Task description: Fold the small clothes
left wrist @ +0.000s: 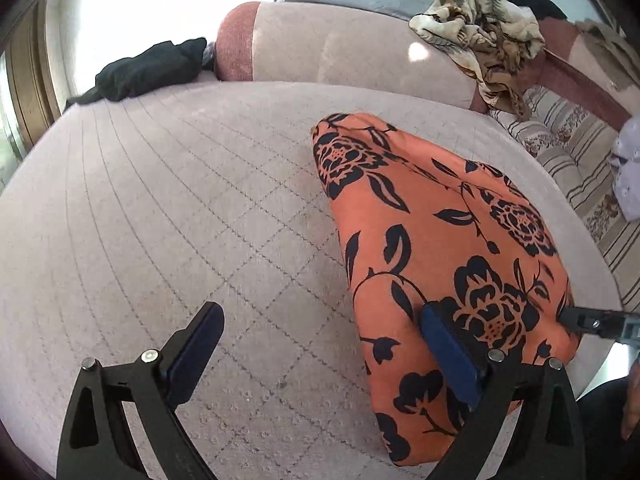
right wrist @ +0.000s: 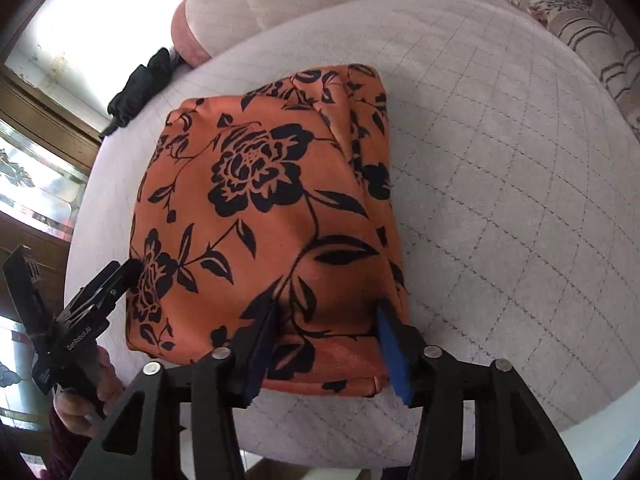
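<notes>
folded orange floral cloth (right wrist: 264, 216) on quilted cushion (left wrist: 160, 200), right tool (right wrist: 326, 344) released astride its near edge, left tool (left wrist: 320, 344) released beside it

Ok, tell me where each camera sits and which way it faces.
Left wrist: on the left gripper, tilted down at the quilted cushion; its open jaws show.
Right wrist: on the right gripper, looking down; jaws apart over the near edge.
Shared: the folded orange floral cloth, black garment, and each other's gripper.
</notes>
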`<state>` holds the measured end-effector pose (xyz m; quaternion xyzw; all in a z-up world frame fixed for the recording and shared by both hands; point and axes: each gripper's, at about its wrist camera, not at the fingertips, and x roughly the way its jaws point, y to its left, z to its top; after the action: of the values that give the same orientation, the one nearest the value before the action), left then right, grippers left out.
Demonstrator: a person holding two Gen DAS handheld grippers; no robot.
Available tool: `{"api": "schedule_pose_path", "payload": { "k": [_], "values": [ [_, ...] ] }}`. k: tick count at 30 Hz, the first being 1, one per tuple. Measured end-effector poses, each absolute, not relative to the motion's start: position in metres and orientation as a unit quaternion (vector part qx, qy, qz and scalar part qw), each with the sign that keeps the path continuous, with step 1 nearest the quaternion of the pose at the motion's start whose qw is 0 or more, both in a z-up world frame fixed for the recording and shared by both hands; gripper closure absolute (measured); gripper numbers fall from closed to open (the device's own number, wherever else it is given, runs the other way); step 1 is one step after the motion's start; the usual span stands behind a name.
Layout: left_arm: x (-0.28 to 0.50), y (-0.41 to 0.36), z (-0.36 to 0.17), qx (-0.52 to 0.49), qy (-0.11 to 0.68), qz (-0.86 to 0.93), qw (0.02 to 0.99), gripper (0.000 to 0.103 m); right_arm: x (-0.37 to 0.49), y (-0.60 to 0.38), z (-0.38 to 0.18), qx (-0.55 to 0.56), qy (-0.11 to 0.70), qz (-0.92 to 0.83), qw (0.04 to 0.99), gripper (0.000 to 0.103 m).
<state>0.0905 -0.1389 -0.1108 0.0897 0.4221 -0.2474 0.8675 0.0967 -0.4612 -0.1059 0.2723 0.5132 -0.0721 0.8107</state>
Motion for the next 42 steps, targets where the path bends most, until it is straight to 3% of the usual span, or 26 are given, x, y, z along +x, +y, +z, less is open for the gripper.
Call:
{"api": "schedule_pose_path", "payload": {
  "k": [7, 12, 30, 42],
  "values": [
    [0.049, -0.123, -0.068, 0.132, 0.356, -0.221, 0.898, 0.004, 0.059, -0.482, -0.082, 0.370, 0.396, -0.053, 0.839, 0.041],
    [0.031, -0.113, -0.042, 0.116, 0.341, -0.200, 0.911, 0.004, 0.057, -0.483, -0.073, 0.379, 0.357, -0.058, 0.852, 0.041],
    [-0.004, -0.122, 0.002, 0.137, 0.308, -0.194, 0.921, 0.004, 0.044, -0.475, -0.057, 0.398, 0.299, -0.022, 0.867, 0.039],
    [0.004, -0.141, -0.013, 0.149, 0.337, -0.189, 0.910, 0.004, 0.037, -0.489, -0.060, 0.408, 0.295, -0.024, 0.864, 0.037]
  ]
}}
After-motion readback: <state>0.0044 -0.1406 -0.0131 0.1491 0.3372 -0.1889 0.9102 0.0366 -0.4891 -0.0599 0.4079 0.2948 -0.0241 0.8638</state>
